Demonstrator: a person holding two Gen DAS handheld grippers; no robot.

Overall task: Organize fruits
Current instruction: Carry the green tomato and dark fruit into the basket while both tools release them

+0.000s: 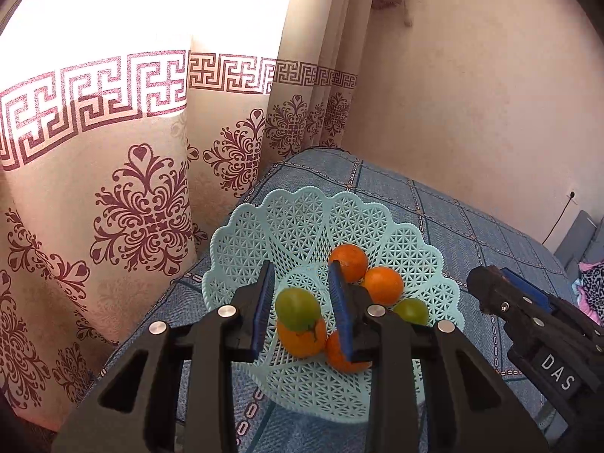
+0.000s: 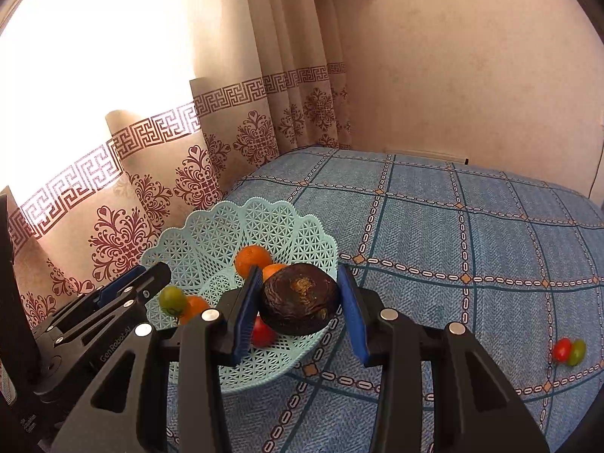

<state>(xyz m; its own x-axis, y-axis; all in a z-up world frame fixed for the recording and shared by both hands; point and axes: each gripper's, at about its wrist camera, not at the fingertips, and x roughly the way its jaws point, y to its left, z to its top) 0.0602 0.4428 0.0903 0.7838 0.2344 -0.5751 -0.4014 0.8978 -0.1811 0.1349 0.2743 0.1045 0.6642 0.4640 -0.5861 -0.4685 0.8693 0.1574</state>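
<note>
A pale teal lattice basket (image 1: 302, 207) (image 2: 245, 219) stands on the blue checked cloth and holds several oranges (image 1: 383, 285) and a second green fruit (image 1: 411, 310). My left gripper (image 1: 301, 266) hovers open over it. A green fruit (image 1: 296, 307) lies on an orange (image 1: 302, 339) between its blue pads, with a small gap on each side. My right gripper (image 2: 300, 268) is shut on a dark brown wrinkled fruit (image 2: 298, 302) above the basket's near right rim. A red fruit (image 2: 262, 332) shows under it. Each gripper appears in the other's view (image 1: 487, 283) (image 2: 158, 270).
A small red fruit (image 2: 562, 349) and a small green fruit (image 2: 577, 352) lie together on the cloth (image 2: 453, 245) far right. Patterned curtains (image 1: 143, 222) hang close behind the basket on the left. A plain wall (image 2: 472, 75) closes off the back.
</note>
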